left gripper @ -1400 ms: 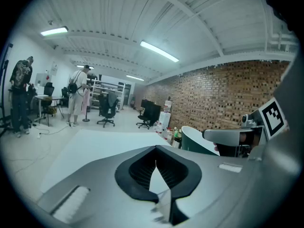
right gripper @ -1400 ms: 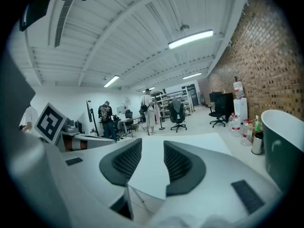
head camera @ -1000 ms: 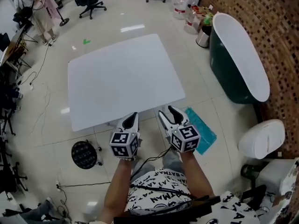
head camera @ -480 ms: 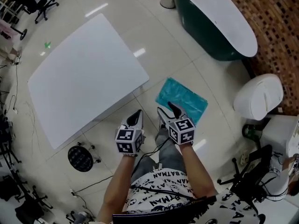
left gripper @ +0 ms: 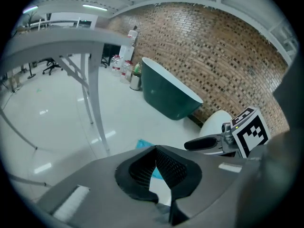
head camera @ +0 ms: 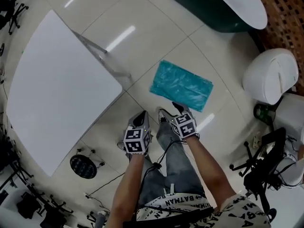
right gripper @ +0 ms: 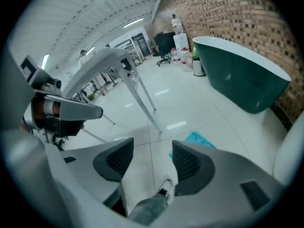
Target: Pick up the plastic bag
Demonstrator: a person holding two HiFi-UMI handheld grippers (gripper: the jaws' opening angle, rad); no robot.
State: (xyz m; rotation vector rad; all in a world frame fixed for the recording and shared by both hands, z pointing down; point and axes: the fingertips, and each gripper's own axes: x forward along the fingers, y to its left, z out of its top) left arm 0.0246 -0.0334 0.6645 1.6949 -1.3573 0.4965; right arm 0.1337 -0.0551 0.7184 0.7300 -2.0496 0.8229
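Observation:
The plastic bag (head camera: 182, 85) is teal and lies flat on the tiled floor, just beyond both grippers. My right gripper (head camera: 171, 110) hovers close to the bag's near edge without touching it. Its jaws are opening and nothing is between them. In the right gripper view, the right gripper (right gripper: 152, 145) frames the floor and my shoe, with a corner of the bag (right gripper: 200, 139) past the right pad. My left gripper (head camera: 141, 116) is beside it, further from the bag, with its fingertips together. In the left gripper view, the left gripper (left gripper: 155, 149) shows a sliver of the bag (left gripper: 143, 144) behind its pads.
A white table (head camera: 57, 89) stands to the left, its leg (head camera: 102, 56) slanting toward the bag. A dark green tub (head camera: 209, 8) lies beyond the bag, and a white rounded bin (head camera: 270, 75) is at the right. A black round base (head camera: 83, 166) and a black chair (head camera: 266, 160) sit nearby.
The head view has swung right and down, so the bag now lies fully in view ahead of the grippers. Both grippers have come nearer to it. The right jaws have spread wider.

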